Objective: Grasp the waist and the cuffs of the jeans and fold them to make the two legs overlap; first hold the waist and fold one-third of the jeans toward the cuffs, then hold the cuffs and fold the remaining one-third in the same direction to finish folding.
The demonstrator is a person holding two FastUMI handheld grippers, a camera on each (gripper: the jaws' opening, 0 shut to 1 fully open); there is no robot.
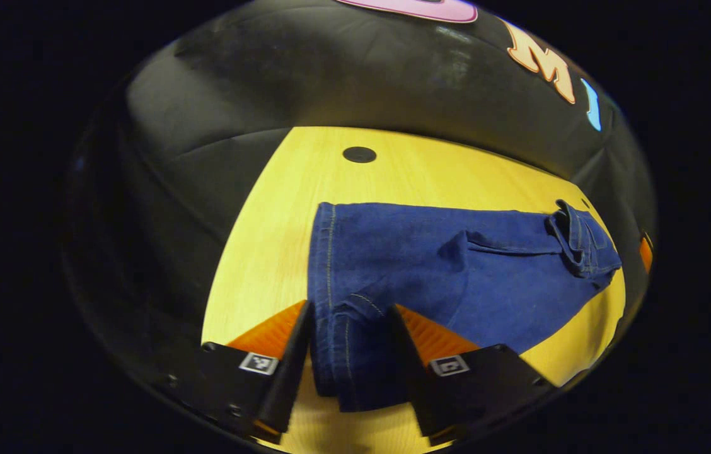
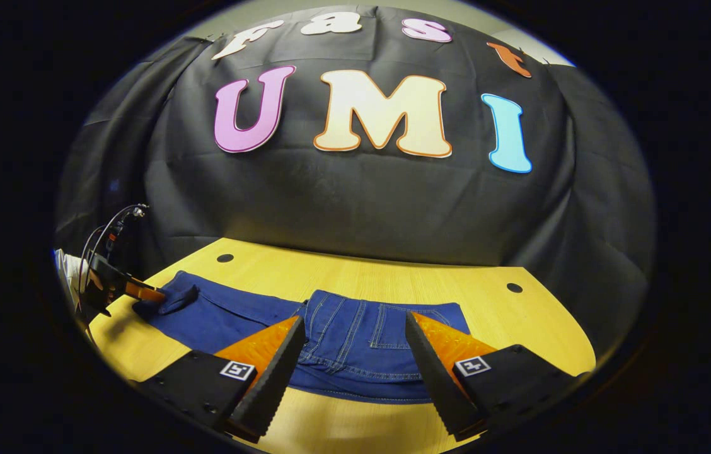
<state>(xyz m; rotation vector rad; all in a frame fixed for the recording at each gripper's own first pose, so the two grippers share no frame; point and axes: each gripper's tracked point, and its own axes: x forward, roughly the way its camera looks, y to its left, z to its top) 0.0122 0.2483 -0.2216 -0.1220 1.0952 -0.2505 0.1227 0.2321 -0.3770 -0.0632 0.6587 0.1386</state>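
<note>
- Jeans (image 2: pixel 355 343) lie flat on the table (image 2: pixel 519 328), long axis running left to right in front of me: cuffs on my left, waist on my right.
- Left gripper (image 1: pixel 350 343): jaws spread, straddling the cuff end (image 1: pixel 346 353). Fingers flank the denim, but I see a gap on at least one side, so nothing is gripped yet.
- Right gripper (image 2: pixel 355 353): jaws wide apart, hanging over the near edge of the waist (image 2: pixel 381 328); nothing held.
- Each hand is at its own end, so each is nearest its own grasp point. I judge the leg-over-leg fold not yet made, since the garment looks full width at the waist.
- Left gripper view looks down the length from the cuffs and shows a raised pucker (image 1: pixel 573 243) at the far waist end.
- Right gripper view shows the back pocket and waistband, and at far left the other gripper (image 2: pixel 135 291) at the cuff.
- Next step as I read it: close both, lift together.
</note>
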